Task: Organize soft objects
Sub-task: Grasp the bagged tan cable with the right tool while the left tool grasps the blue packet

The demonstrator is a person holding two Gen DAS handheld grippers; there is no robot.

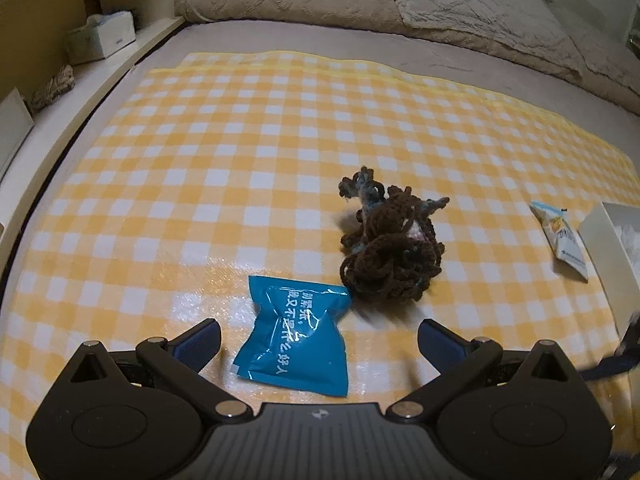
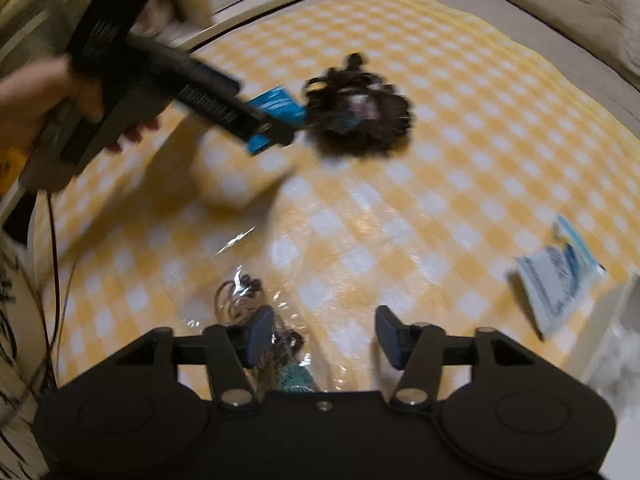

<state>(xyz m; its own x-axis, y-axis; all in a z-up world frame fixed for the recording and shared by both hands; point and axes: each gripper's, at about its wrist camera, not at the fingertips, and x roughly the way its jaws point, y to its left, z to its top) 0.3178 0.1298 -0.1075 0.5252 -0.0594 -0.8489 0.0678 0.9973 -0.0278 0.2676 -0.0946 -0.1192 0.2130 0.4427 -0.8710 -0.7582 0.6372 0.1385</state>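
Hovering wide open, the left gripper (image 1: 320, 338) has the blue packet (image 1: 294, 344) right between its jaws, long axis running away; right gripper (image 2: 322, 334) open too, farther off.

Both wrist views close, angled down, sharing checked cloth (image 1: 280, 140), right view blurred, perhaps moving
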